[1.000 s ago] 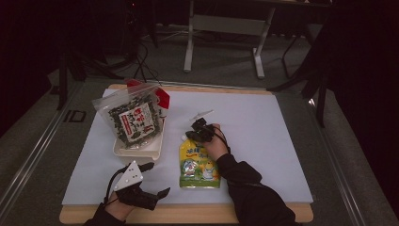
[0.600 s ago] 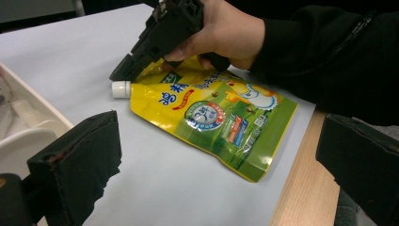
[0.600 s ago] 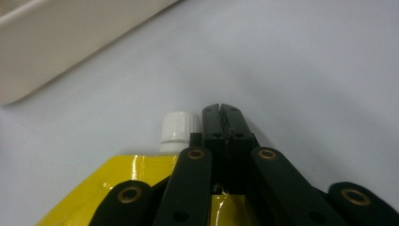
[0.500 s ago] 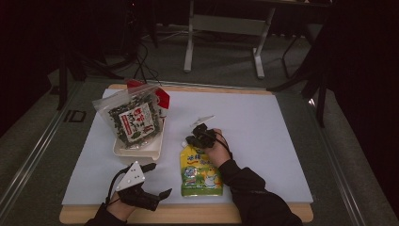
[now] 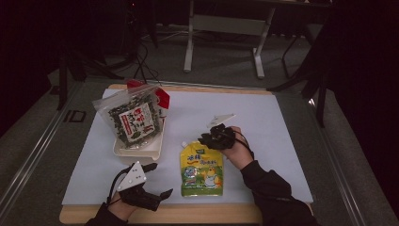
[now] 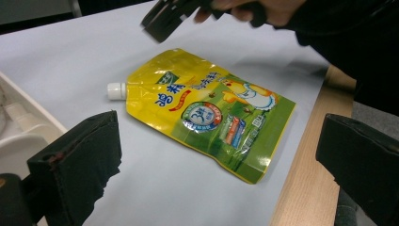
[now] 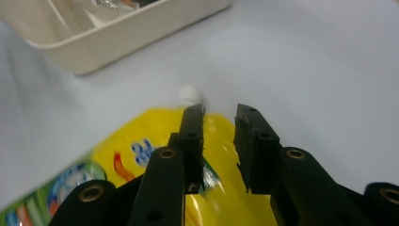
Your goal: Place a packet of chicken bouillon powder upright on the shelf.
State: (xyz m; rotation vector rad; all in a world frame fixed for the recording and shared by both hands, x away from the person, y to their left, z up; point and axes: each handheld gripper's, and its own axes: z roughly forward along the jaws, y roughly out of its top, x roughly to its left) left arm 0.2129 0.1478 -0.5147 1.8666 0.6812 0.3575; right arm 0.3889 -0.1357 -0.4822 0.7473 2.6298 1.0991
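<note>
White mat [image 5: 263, 117]: right hand [image 5: 235, 148] raised over pouch [image 5: 200, 170], fingers [image 7: 195, 141] parting.

We see the yellow-and-green spouted pouch [image 5: 200, 168] lying flat, face up, on the white-covered bench [image 5: 277, 136], its white cap [image 6: 115, 90] toward the tray [image 5: 141, 149].

Probably a lab or recording studio — a dim room, a white sheet [image 5: 263, 117] on a wooden table [image 5: 211, 214], metal stand legs [image 5: 190, 44] behind.
</note>
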